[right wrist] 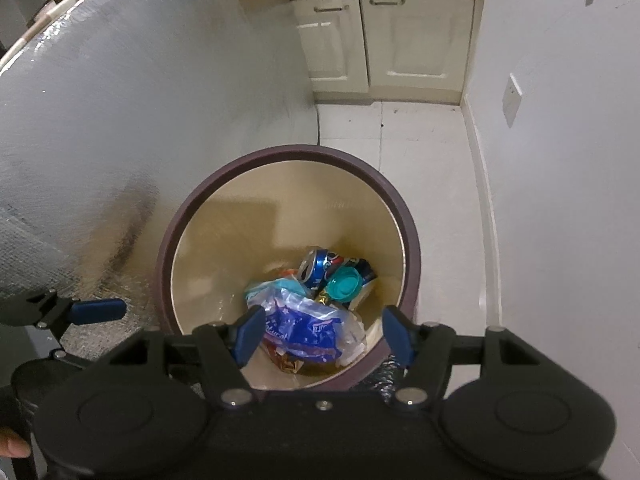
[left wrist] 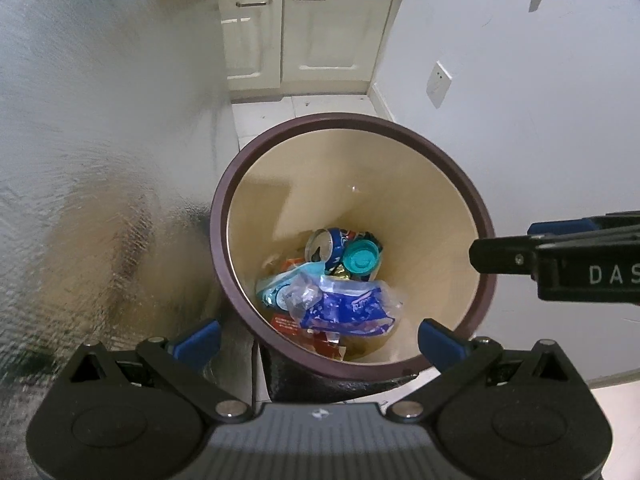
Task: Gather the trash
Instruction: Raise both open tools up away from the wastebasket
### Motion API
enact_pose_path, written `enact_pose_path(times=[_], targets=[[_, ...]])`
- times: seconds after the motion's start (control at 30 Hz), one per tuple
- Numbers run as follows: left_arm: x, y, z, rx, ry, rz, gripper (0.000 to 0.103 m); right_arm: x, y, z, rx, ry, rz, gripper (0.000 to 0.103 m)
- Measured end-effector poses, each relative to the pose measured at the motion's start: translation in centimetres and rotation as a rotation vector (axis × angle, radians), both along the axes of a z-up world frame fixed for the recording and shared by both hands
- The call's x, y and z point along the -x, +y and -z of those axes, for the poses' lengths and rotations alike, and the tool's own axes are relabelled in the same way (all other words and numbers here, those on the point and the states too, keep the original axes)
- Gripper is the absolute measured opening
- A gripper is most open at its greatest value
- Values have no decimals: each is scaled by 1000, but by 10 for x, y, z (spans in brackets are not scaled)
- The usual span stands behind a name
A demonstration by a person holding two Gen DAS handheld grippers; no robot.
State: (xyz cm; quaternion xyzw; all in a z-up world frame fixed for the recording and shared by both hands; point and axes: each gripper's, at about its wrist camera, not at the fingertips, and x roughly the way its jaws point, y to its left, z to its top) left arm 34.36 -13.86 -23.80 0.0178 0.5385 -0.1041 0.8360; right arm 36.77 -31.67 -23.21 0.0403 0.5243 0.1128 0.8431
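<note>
**Right wrist view: both grippers empty above the bin**

Right gripper (right wrist: 322, 338) hangs over the trash bin (right wrist: 412, 240), jaws parted, nothing between them. Left gripper (left wrist: 316, 338) is likewise spread wide and empty above the near rim. Down inside lie a blue plastic wrapper (right wrist: 304, 330), a crushed can (right wrist: 320, 266) and a teal lid (right wrist: 343, 282). A silvery wall (right wrist: 120, 120) crowds the bin's left side; bare floor (right wrist: 432, 152) lies to the right.
</note>
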Motion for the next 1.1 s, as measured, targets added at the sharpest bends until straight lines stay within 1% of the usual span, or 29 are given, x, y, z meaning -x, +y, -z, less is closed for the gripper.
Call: enact_pose_path(times=[0.1, 0.17, 0.3, 0.47, 0.57, 0.77, 0.9, 1.1], targets=[[9, 1, -8, 7, -11, 4, 103, 11, -2, -8, 8, -19, 10, 71], [14, 1, -13, 12, -18, 4, 103, 18, -3, -14, 15, -34, 19, 76], [24, 1, -25, 17, -36, -1, 103, 33, -2, -24, 24, -60, 24, 81], [37, 4, -39, 2, -52, -21, 103, 49, -2, -37, 41, -84, 49, 87], [45, 5, -47, -20, -64, -33, 103, 59, -4, -47, 44, -109, 60, 90], [61, 9, -67, -32, -86, -39, 103, 75, -6, -61, 66, -128, 76, 94], [74, 11, -85, -43, -118, -34, 103, 86, -7, -70, 78, -135, 79, 96], [95, 15, -112, -9, -170, -22, 103, 107, -8, -89, 95, -179, 91, 97]])
